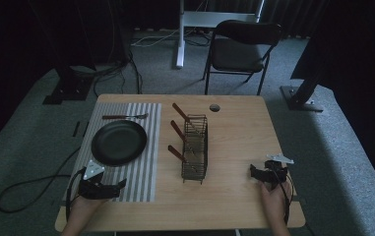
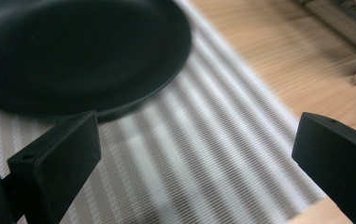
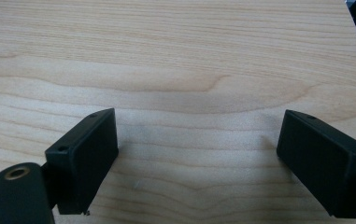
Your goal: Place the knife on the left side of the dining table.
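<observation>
Where the carpeted floor (image 1: pixel 37 142) meets the work area, a rectangular table (image 1: pixel 239 142) of pale wood with rounded corners and a visible straight grain carries every item. Behind it stands a dark folding chair (image 1: pixel 241 46) with a padded seat on a thin tube frame. On the left part of the tabletop lies a rectangular placemat (image 1: pixel 143 164) of woven fabric with grey and white stripes; the left gripper view shows its fine ribbed weave. A round, shallow, matte black plate (image 1: pixel 119 142) rests on the placemat, with a raised rim. Just right of the placemat stands a narrow basket (image 1: pixel 195 147) of dark wire mesh, holding three utensils with reddish-brown handles (image 1: pixel 177 153) that lean out to the left. Beyond the plate, a fork (image 1: pixel 124 116) with a brown handle lies across the far end of the placemat. A small round dark hole (image 1: pixel 214 107) sits near the far table edge. The left gripper (image 1: pixel 118 186) is held over the near edge of the placemat, its flat black block-shaped jaws wide apart and empty. The right gripper (image 1: pixel 254 172) rests low over bare wood near the right corner, its jaws likewise wide apart and empty.
</observation>
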A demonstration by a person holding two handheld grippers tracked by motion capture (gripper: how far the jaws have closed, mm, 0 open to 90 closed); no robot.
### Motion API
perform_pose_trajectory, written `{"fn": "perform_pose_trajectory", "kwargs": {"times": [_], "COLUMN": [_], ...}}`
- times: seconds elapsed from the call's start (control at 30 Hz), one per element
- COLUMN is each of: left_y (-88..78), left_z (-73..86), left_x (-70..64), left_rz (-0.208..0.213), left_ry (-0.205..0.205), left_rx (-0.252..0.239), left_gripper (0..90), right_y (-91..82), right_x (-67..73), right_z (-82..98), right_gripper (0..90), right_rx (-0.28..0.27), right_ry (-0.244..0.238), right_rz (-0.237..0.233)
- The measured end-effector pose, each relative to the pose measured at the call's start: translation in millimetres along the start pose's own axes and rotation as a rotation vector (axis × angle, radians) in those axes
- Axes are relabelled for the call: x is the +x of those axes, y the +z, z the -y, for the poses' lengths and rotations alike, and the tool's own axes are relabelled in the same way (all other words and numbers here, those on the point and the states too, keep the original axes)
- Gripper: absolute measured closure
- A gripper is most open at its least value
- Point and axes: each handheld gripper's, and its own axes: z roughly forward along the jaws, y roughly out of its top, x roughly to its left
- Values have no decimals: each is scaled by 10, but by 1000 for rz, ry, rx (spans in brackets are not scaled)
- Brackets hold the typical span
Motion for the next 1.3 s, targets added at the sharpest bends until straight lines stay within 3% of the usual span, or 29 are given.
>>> {"fn": "perform_pose_trajectory", "kwargs": {"times": [0.2, 0.3, 0.6, 0.77, 0.87, 1.23, 1.27, 1.3], "left_y": [5, 10, -17, -39, -44, -37, -17, -9], "left_z": [-131, -201, -370, -463, -499, -736, -782, -802], "left_x": [-101, -161, -276, -304, -328, -531, -571, -596], "left_rz": [31, 71, 131, 190, 198, 249, 284, 274], "left_ry": [54, 85, 125, 120, 124, 206, 217, 229], "left_rx": [-20, -39, -77, -104, -113, -145, -149, -152], "left_gripper": [17, 17, 18, 17, 18, 32, 32, 32], "right_y": [0, 0, 0, 0, 0, 1, 1, 1], "right_x": [0, 0, 0, 0, 0, -1, -1, -1], "right_z": [0, 0, 0, 0, 0, 1, 1, 1], "right_gripper": [115, 116, 116, 116, 116, 116, 116, 116], "right_rx": [0, 0, 0, 0, 0, -1, -1, -1], "right_ry": [0, 0, 0, 0, 0, -2, -2, -2], "right_rz": [0, 0, 0, 0, 0, 0, 0, 0]}}
